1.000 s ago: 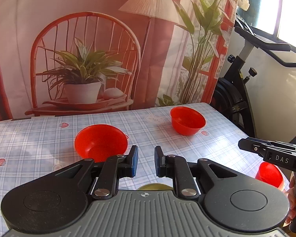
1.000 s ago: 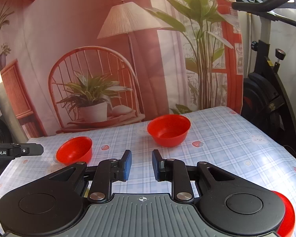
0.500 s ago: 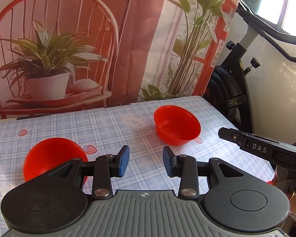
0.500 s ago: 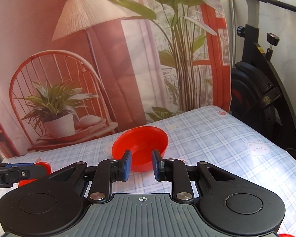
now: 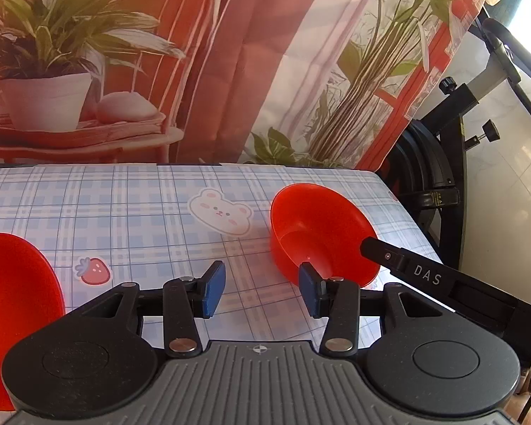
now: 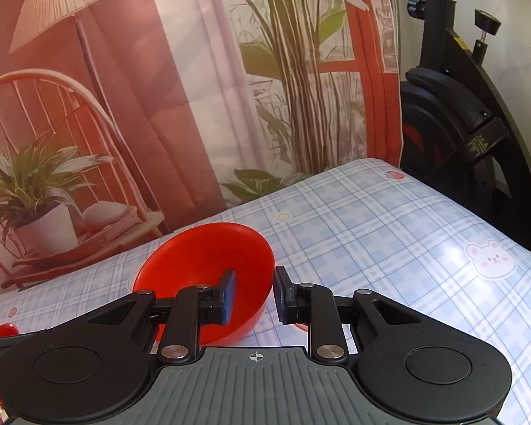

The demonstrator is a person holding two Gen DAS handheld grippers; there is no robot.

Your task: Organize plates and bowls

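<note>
The bowl [image 6: 209, 258] at the right gripper [image 6: 253, 294] is red; the tablecloth [image 6: 389, 219] is pale blue checked.

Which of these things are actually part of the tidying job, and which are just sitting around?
Part of the job:
- round red plastic bowl near the table's far right corner
- second red plastic bowl at the left

Just there:
- blue checked tablecloth
- black exercise bike
- printed backdrop curtain

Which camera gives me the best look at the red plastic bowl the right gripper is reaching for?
The right wrist view: the red plastic bowl sits centered just past the open right gripper, one finger over its rim. In the left wrist view the same bowl sits off to the right, partly behind the left gripper.
</note>
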